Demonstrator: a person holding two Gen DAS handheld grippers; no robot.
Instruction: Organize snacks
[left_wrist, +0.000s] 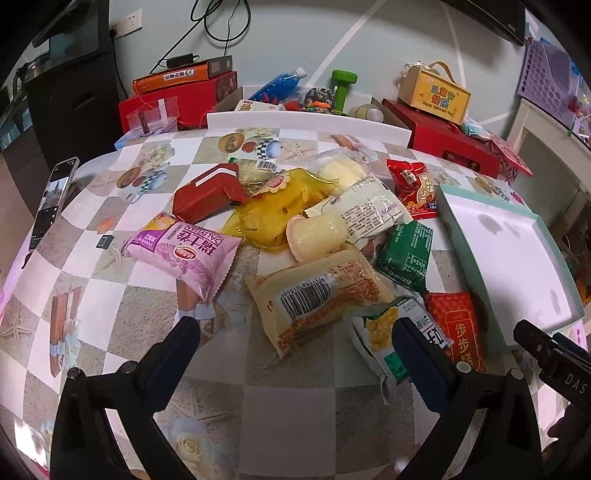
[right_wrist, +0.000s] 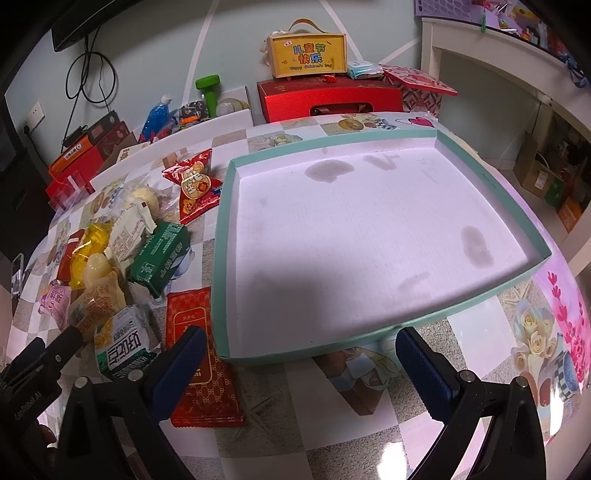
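A heap of snack packets lies mid-table: a purple packet (left_wrist: 184, 254), a cream barcode packet (left_wrist: 317, 295), a yellow bag (left_wrist: 280, 210), a green packet (left_wrist: 406, 254), a red box (left_wrist: 207, 195) and a flat red packet (right_wrist: 201, 354). My left gripper (left_wrist: 295, 332) hovers open just in front of the cream packet, holding nothing. A shallow teal-rimmed tray (right_wrist: 406, 328) with a white stained floor sits to the right of the heap. My right gripper (right_wrist: 301, 343) stands open at the tray's near rim, empty. Its left finger overlaps the flat red packet.
A phone (left_wrist: 51, 199) lies at the table's left edge. Red gift boxes (right_wrist: 328, 99), a yellow carry box (right_wrist: 308, 55), a green dumbbell (right_wrist: 210, 92) and a blue bottle (right_wrist: 155, 114) crowd the far side behind the table. A white shelf unit (right_wrist: 480, 48) stands to the right.
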